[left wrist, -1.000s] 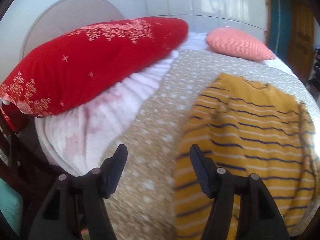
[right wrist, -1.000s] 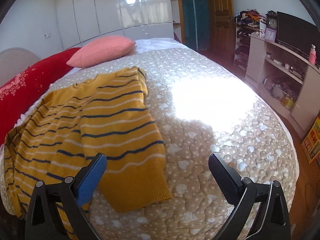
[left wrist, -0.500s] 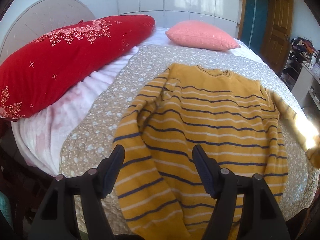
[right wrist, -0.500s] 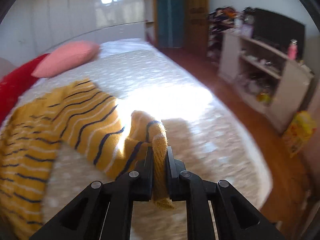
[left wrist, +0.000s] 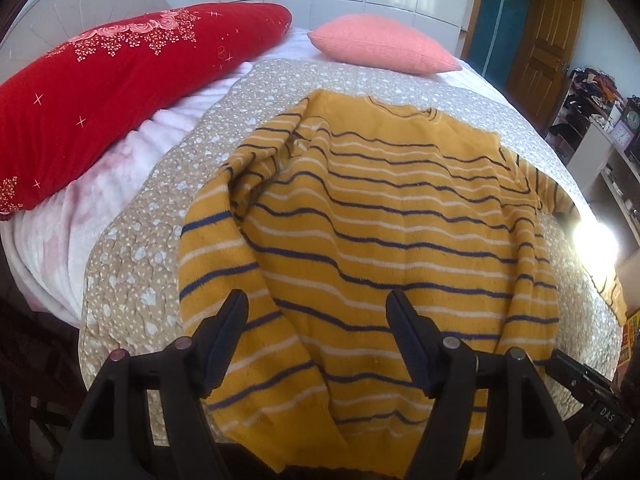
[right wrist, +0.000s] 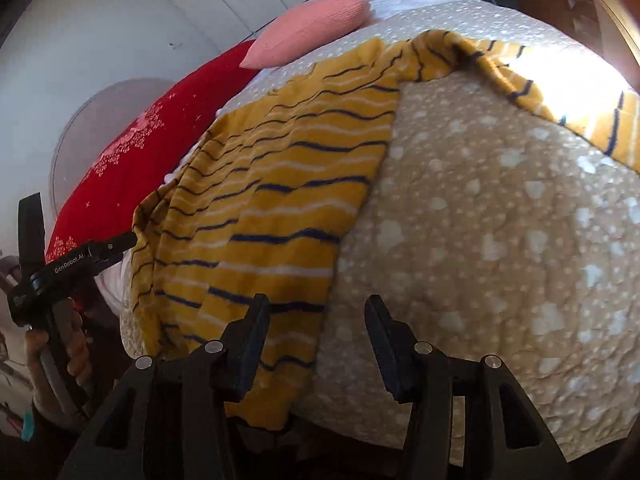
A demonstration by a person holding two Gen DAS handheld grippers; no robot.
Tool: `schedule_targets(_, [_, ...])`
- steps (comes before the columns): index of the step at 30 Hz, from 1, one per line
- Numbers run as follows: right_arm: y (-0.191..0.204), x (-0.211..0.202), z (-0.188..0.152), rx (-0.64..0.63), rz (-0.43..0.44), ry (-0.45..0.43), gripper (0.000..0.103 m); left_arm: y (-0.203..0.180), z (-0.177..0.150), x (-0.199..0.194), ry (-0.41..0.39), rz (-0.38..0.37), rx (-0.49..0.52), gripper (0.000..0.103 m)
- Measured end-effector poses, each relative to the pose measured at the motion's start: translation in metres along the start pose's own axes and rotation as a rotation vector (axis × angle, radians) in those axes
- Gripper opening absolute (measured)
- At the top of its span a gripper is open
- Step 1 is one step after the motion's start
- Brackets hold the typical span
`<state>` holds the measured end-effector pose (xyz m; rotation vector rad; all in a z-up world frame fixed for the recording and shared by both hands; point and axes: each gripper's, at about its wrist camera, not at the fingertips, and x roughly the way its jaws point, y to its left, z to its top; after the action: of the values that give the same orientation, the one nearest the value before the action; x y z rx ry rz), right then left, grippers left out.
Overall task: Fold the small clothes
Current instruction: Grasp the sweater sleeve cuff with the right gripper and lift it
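Note:
A mustard-yellow sweater with navy and white stripes (left wrist: pixel 392 232) lies spread on the bed, collar toward the pillows, hem at the near edge. Its left sleeve (left wrist: pixel 216 264) lies folded along the body; its right sleeve (right wrist: pixel 560 92) stretches out sideways into a sun patch. My left gripper (left wrist: pixel 316 328) is open and empty, hovering over the hem. My right gripper (right wrist: pixel 316 336) is open and empty at the sweater's lower right corner (right wrist: pixel 280 360). The left gripper also shows in the right wrist view (right wrist: pixel 80 260).
The bed has a beige spotted quilt (left wrist: pixel 132 256). A long red pillow (left wrist: pixel 120 92) and a pink pillow (left wrist: pixel 384 46) lie at the head. A pale pink blanket (left wrist: pixel 64 220) hangs on the left. Shelves and a door (left wrist: pixel 544 48) stand to the right.
My right gripper let go of the sleeve cuff it held half a second ago, opened, and moved to the hem corner. My left gripper swung right over the sweater's hem.

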<state>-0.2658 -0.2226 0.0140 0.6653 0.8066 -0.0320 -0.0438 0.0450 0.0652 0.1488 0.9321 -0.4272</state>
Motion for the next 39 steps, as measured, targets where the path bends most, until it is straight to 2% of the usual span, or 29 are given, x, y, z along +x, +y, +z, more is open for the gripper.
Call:
schedule_targets(3, [0.009, 0.011, 0.009, 0.002, -0.014, -0.027, 0.054, 0.000, -0.005, -0.003, -0.006, -0.009, -0.002, 0.073])
schedule_targets(6, [0.005, 0.032, 0.016, 0.013, -0.039, 0.040, 0.053, -0.002, -0.008, 0.000, 0.005, -0.026, -0.008, 0.075])
schedule_targets(7, [0.006, 0.036, 0.014, 0.005, -0.045, 0.044, 0.034, -0.003, -0.008, 0.001, 0.013, -0.033, -0.009, 0.075])
schedule_targets(8, [-0.001, 0.030, 0.017, 0.010, -0.025, 0.054, 0.009, -0.004, -0.008, 0.001, 0.019, -0.041, -0.010, 0.075])
schedule_targets(10, [-0.014, 0.009, 0.021, 0.065, 0.039, 0.009, 0.009, -0.006, -0.007, -0.002, 0.013, -0.057, -0.008, 0.075])
schedule_targets(11, [-0.021, -0.004, 0.021, 0.066, 0.028, -0.018, 0.008, -0.007, -0.007, -0.005, 0.003, -0.059, -0.001, 0.075])
schedule_targets(14, [-0.045, -0.037, 0.017, 0.065, -0.089, -0.053, 0.007, -0.009, -0.006, -0.005, -0.017, -0.042, 0.015, 0.078])
schedule_targets(16, [-0.070, -0.045, 0.011, 0.124, -0.140, -0.038, 0.006, -0.010, -0.007, 0.002, 0.001, -0.043, 0.011, 0.078])
schedule_targets(18, [-0.090, -0.052, 0.004, 0.181, -0.221, -0.026, 0.001, -0.009, -0.009, 0.009, 0.030, -0.053, -0.001, 0.078])
schedule_targets(19, [-0.099, -0.057, 0.001, 0.202, -0.247, -0.035, 0.002, -0.010, -0.010, 0.012, 0.042, -0.057, -0.003, 0.078])
schedule_targets(22, [-0.123, -0.078, -0.002, 0.313, -0.180, -0.118, 0.004, -0.013, -0.014, 0.018, 0.059, -0.038, 0.016, 0.078])
schedule_targets(25, [-0.136, -0.090, 0.008, 0.343, -0.162, -0.184, 0.004, -0.011, -0.015, 0.019, 0.065, -0.030, 0.011, 0.078])
schedule_targets(28, [-0.149, -0.092, 0.022, 0.387, -0.155, -0.267, 0.029, -0.008, -0.016, 0.018, 0.068, -0.037, -0.005, 0.078])
schedule_targets(29, [-0.152, -0.090, 0.026, 0.413, -0.151, -0.300, 0.041, -0.007, -0.016, 0.018, 0.067, -0.034, -0.003, 0.078])
schedule_targets(30, [-0.160, -0.089, 0.031, 0.447, -0.149, -0.333, 0.047, -0.007, -0.017, 0.017, 0.067, -0.030, 0.002, 0.078])
schedule_targets(34, [-0.202, -0.090, 0.048, 0.635, -0.139, -0.442, 0.048, -0.006, -0.018, 0.017, 0.073, -0.008, 0.012, 0.078])
schedule_targets(36, [-0.219, -0.094, 0.058, 0.688, -0.135, -0.478, 0.048, -0.005, -0.018, 0.017, 0.076, -0.006, 0.007, 0.078])
schedule_targets(37, [-0.224, -0.094, 0.063, 0.702, -0.146, -0.492, 0.045, -0.005, -0.017, 0.017, 0.078, -0.005, 0.004, 0.078])
schedule_targets(39, [-0.228, -0.095, 0.077, 0.704, -0.185, -0.487, 0.030, -0.007, -0.015, 0.016, 0.079, -0.004, 0.006, 0.078])
